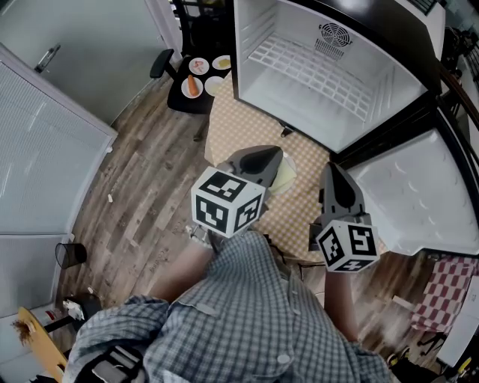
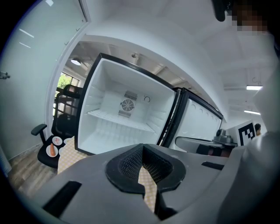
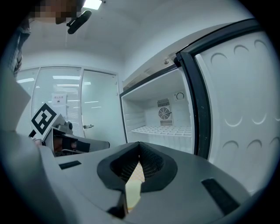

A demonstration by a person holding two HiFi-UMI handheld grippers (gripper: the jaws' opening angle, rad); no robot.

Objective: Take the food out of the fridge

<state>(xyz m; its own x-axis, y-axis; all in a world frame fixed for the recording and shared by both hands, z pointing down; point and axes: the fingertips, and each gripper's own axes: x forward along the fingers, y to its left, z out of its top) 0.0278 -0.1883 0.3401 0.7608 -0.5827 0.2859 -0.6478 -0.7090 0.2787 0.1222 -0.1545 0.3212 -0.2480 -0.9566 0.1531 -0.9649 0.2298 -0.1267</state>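
Bright, even, cool-white indoor light. A ceiling light glows high above the right gripper, and a light strip sits up and right of the left gripper. The fridge ahead of both reads clean white with no hard glare. Both gripper views are strongly fisheyed with black corners – the jaw bodies nearest the camera look soft. The head view is sharp, shadows are faint, and lines bow at the edges.
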